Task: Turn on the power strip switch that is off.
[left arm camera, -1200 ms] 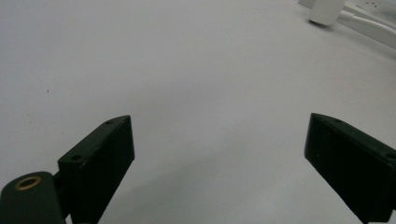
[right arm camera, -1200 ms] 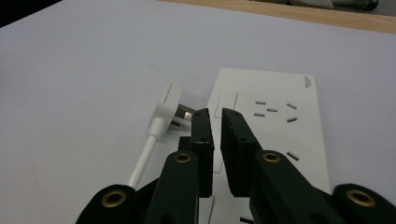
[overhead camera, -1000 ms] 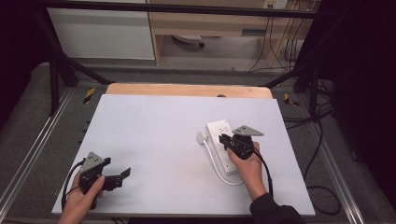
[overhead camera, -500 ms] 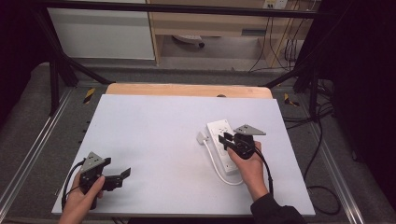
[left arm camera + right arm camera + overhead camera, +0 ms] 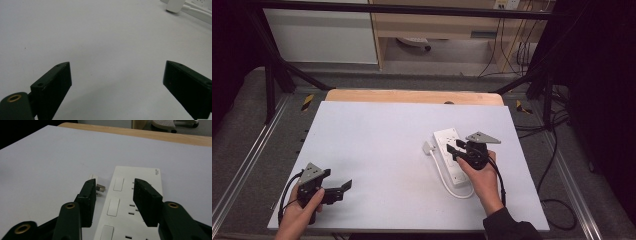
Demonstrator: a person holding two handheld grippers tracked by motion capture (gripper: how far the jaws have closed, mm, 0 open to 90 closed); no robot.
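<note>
Now right gripper [image 5: 113,195] over white power strip [image 5: 125,220], jaws just opening, nothing pinched; plug [image 5: 96,183] beside it. Left gripper [image 5: 117,85] spread wide, empty.

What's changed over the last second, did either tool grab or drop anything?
The right tool has just been opening its jaws above the power strip, nothing gripped between them. The hand barely shifted. The strip, its plug and the left tool, open over the bare table, stayed as they were.

black two-jaw grippers, brass-ringed screw holes, grey triangular plates, black cables, dark sleeve [image 5: 507,226]
</note>
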